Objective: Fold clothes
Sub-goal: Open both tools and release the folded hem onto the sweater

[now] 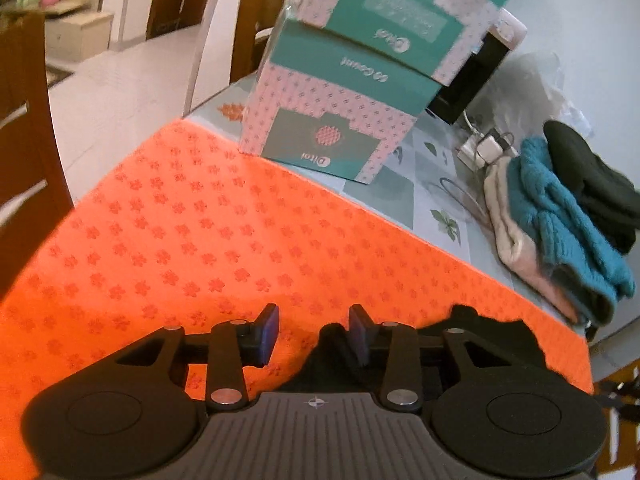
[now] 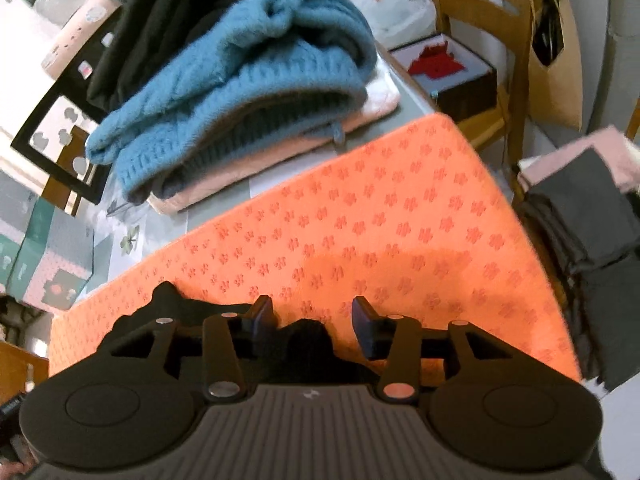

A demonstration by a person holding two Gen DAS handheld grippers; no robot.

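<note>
A black garment [image 1: 484,326] lies on the orange flower-patterned mat [image 1: 200,240], its edge bunched up close under both cameras. My left gripper [image 1: 314,322] is open, and a hump of the black cloth [image 1: 332,336] rises between its fingers without the pads pressing on it. In the right wrist view the same black garment [image 2: 308,334] sits between the fingers of my right gripper [image 2: 314,314], which is also open. The orange mat [image 2: 380,220] stretches ahead of it. A folded pile topped by a teal knit sweater [image 2: 240,64] lies beyond the mat.
Stacked teal-and-pink boxes [image 1: 348,80] stand at the mat's far edge, with a white charger [image 1: 486,146] beside them. The teal sweater pile [image 1: 560,216] lies to the right. Dark grey folded clothes [image 2: 592,216] sit off the mat's right side. Wooden chairs [image 2: 480,40] surround the table.
</note>
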